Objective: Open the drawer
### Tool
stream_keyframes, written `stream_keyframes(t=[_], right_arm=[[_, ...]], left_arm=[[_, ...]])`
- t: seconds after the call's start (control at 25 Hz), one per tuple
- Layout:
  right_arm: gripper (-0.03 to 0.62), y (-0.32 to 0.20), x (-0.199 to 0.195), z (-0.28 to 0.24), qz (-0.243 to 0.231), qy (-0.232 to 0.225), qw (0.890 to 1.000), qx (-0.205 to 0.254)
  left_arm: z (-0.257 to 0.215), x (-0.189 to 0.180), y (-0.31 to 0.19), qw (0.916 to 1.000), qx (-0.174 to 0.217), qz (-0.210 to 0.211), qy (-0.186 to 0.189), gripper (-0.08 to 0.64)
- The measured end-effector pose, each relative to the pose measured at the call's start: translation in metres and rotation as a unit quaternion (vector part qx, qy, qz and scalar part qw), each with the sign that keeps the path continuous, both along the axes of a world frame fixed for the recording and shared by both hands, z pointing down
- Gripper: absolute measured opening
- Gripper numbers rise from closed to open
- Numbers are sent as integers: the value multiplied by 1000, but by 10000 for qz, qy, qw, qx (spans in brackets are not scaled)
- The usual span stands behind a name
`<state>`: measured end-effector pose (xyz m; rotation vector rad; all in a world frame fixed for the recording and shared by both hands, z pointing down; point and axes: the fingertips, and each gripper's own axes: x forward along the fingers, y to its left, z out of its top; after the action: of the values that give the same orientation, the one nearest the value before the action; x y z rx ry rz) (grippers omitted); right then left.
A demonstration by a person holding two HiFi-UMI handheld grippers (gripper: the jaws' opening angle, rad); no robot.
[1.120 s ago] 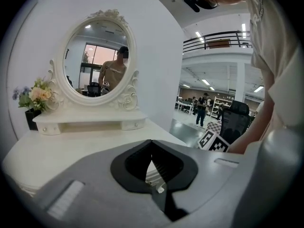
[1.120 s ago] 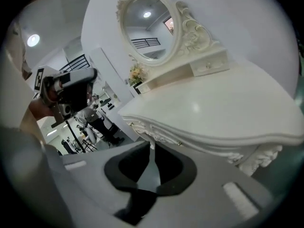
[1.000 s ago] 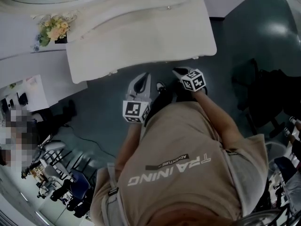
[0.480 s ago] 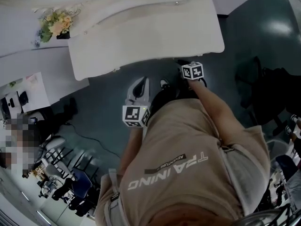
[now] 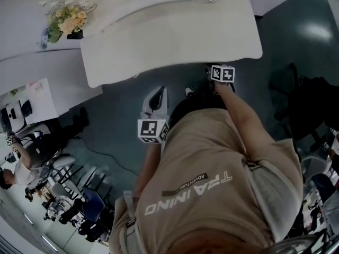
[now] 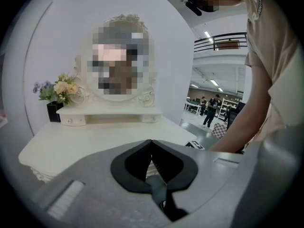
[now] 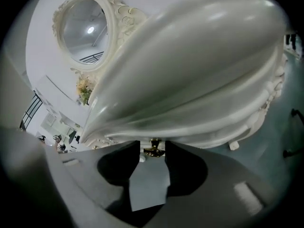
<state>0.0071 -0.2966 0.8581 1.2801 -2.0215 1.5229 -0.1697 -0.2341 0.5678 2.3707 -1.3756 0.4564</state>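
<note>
The right gripper (image 7: 152, 147) is pushed in low under the front lip of the white dressing table (image 5: 175, 36), pointing down and in at the drawer front (image 7: 190, 133). Its jaws are spreading, and the small gold drawer pull (image 7: 153, 150) sits framed between the two tips. The pads do not look pressed on it yet. This placement seems to be a line-up: the claw goes wide so it can slip around the pull before pinching it. The drawer itself sits just beneath the tabletop edge and, as far as the right gripper view shows, is still closed.

The left gripper (image 5: 158, 94) hangs back over the floor in front of the table, well apart from it. Its jaws are pressed together on nothing, so it looks parked out of the way while the right one does the work. Beyond its tips stand the oval mirror (image 6: 121, 56) and a small vase of flowers (image 6: 56, 91) at the back of the table.

Compared with a second ago, the right gripper has travelled from open floor up to the table's front edge — its marker cube now sits right against the lip — and its wrist has rolled. The left gripper has drifted a little.
</note>
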Motion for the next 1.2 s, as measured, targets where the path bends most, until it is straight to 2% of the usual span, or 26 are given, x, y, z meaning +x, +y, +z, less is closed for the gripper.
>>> stream_keyframes(t=[0.12, 0.16, 0.48, 0.84, 1.2], right_arm=[[164, -1, -3, 4, -28, 215, 9998, 6], [136, -1, -3, 4, -33, 279, 9996, 46], [133, 9, -6, 5, -42, 543, 9985, 15], [133, 48, -7, 1, 38, 601, 9982, -44], [133, 101, -6, 2, -114, 573, 9981, -204]], left_arm=[[0, -13, -1, 10000, 13, 36, -11, -2], [0, -16, -2, 10000, 18, 49, -11, -2], [8, -29, 1, 9994, -13, 339, 40, -2], [16, -18, 15, 9960, -82, 870, 166, -2], [29, 9, 28, 9901, -227, 1345, 321, -2]])
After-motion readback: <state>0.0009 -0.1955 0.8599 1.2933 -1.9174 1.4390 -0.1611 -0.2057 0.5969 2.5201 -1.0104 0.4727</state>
